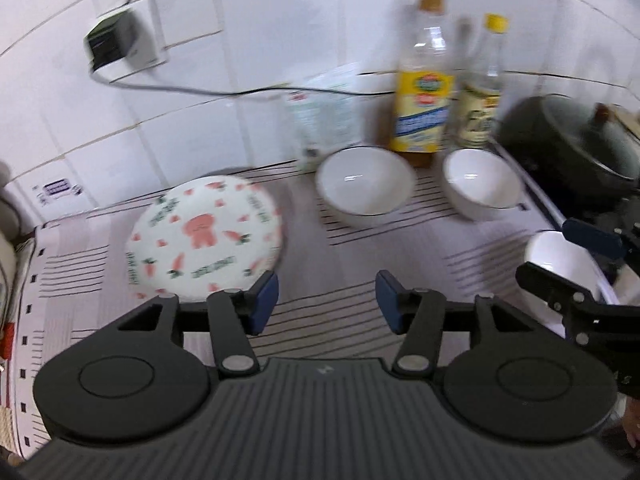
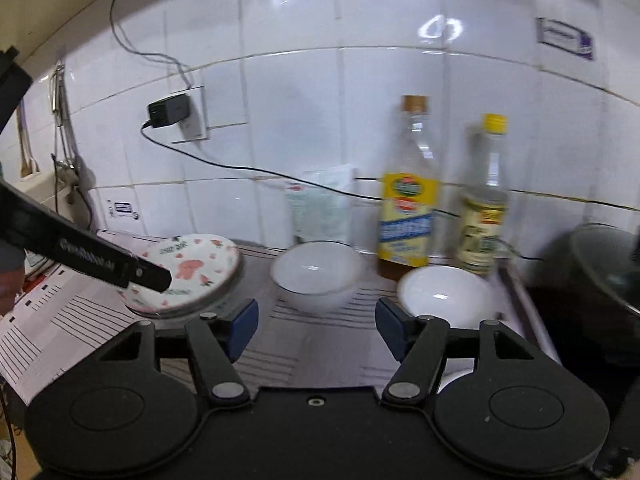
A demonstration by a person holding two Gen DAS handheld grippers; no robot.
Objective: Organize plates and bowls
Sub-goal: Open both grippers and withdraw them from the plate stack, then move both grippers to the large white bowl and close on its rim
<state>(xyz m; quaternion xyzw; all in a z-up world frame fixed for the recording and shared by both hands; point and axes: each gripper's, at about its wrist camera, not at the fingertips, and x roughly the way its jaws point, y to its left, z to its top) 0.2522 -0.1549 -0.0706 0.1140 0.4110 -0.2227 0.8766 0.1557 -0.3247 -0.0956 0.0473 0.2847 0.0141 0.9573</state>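
Three white bowls sit on our striped cloth (image 1: 344, 320): one at the middle far side (image 1: 366, 186), one to its right (image 1: 482, 182), and a third nearer at the right edge (image 1: 560, 268). Our patterned plate (image 1: 204, 240) lies to the left. We hold the left gripper (image 1: 326, 306) with fingers spread wide, gripping nothing, just right of the plate. Our right gripper (image 2: 316, 328) is likewise wide apart and empty, near the two far bowls. Two bottles (image 2: 408, 208) stand against the tiled wall (image 2: 320, 100).
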